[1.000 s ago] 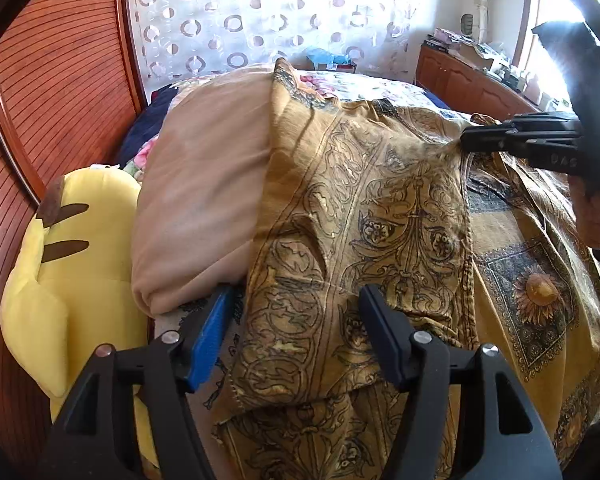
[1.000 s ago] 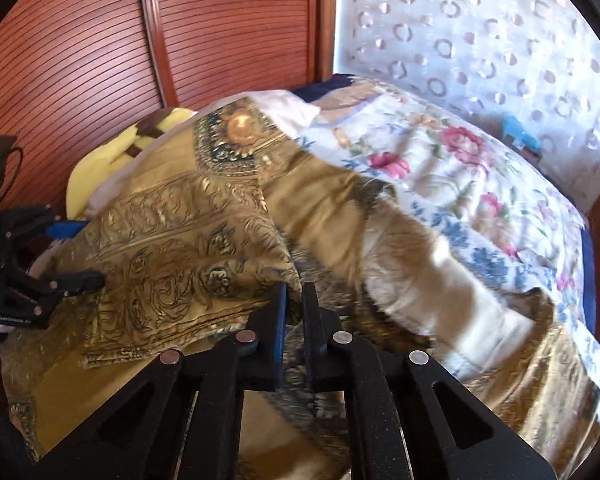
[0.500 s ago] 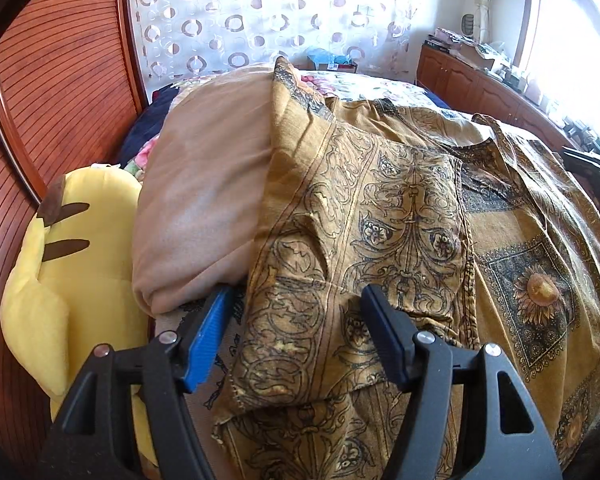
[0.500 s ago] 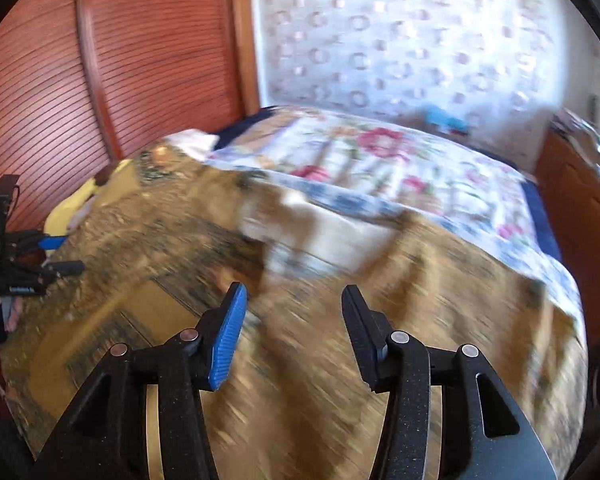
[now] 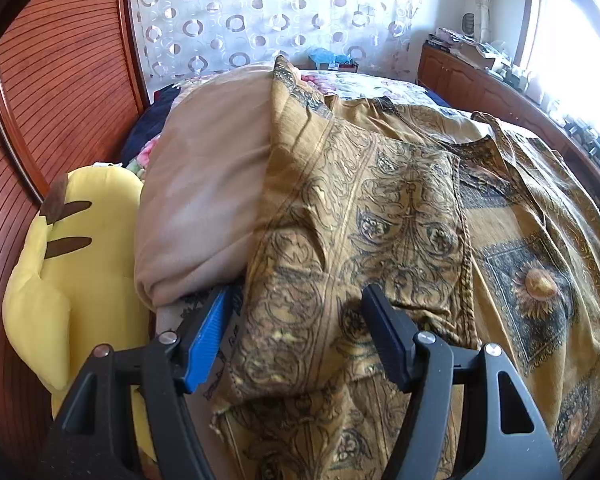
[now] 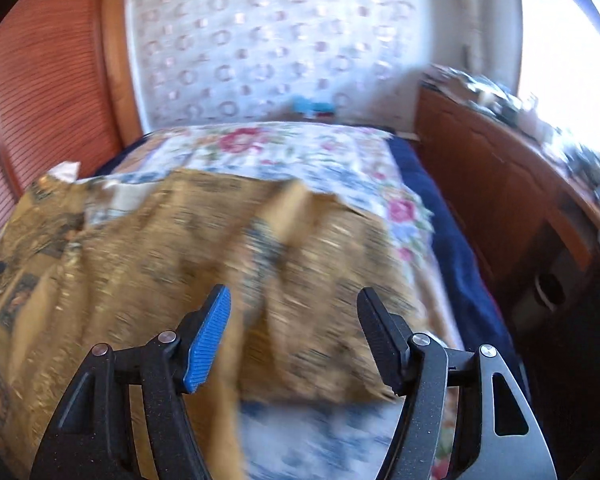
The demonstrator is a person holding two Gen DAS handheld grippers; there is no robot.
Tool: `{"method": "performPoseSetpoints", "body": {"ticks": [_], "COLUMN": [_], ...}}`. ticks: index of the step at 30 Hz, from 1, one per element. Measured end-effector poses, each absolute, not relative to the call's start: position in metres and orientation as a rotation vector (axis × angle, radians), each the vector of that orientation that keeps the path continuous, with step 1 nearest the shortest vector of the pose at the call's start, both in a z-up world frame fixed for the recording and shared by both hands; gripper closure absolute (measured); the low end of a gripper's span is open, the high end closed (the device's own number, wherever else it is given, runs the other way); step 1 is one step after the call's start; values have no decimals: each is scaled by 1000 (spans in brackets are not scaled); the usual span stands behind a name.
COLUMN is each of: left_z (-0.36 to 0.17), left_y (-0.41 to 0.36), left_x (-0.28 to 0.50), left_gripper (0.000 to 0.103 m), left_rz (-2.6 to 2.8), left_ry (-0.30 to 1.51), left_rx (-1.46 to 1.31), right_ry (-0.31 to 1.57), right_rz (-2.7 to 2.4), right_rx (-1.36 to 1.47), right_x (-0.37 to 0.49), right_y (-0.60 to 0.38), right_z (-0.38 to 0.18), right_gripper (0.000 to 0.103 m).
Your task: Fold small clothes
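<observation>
Gold patterned garment (image 5: 400, 216) spread across the floral bedspread (image 6: 300, 152), folded edge toward 12 o'clock, left gripper (image 5: 296, 320) spread apart over its near hem — pads not pressing, right gripper (image 6: 294, 320) jaws just been opening, nothing clamped, blurred cloth beneath, yellow plush (image 5: 84, 272) at 9 o'clock.

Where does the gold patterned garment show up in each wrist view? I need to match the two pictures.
Left wrist: the gold patterned garment fills the centre and right, draped partly over the beige pillow, its near edge between the open fingers.
Right wrist: it covers the left and centre, blurred, over the floral bedspread.
Shared landmark: the circle-patterned curtain behind the bed.
</observation>
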State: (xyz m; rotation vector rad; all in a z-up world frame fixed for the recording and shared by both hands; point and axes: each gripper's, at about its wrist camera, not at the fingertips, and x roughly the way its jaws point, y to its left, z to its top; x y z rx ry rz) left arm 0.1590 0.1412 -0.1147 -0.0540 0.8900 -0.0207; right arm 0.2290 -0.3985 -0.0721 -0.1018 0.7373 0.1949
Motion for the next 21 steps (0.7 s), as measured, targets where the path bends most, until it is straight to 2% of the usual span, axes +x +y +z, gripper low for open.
{"method": "performPoseSetpoints", "body": {"ticks": [13,21], "left_z": [-63,-48], "left_y": [89,38], "left_x": [104,88], "left_gripper": [36,36], "left_rz": [-83,-193], "left_ry": [717,663], "left_rx": [-44,-87], "right_ry": [845,930], "right_rz": [103,134], "right_rx": [105,117], "right_x": [233,241], "right_y": [-481,-477], "right_z": [-94,-102], "right_gripper": [36,44]}}
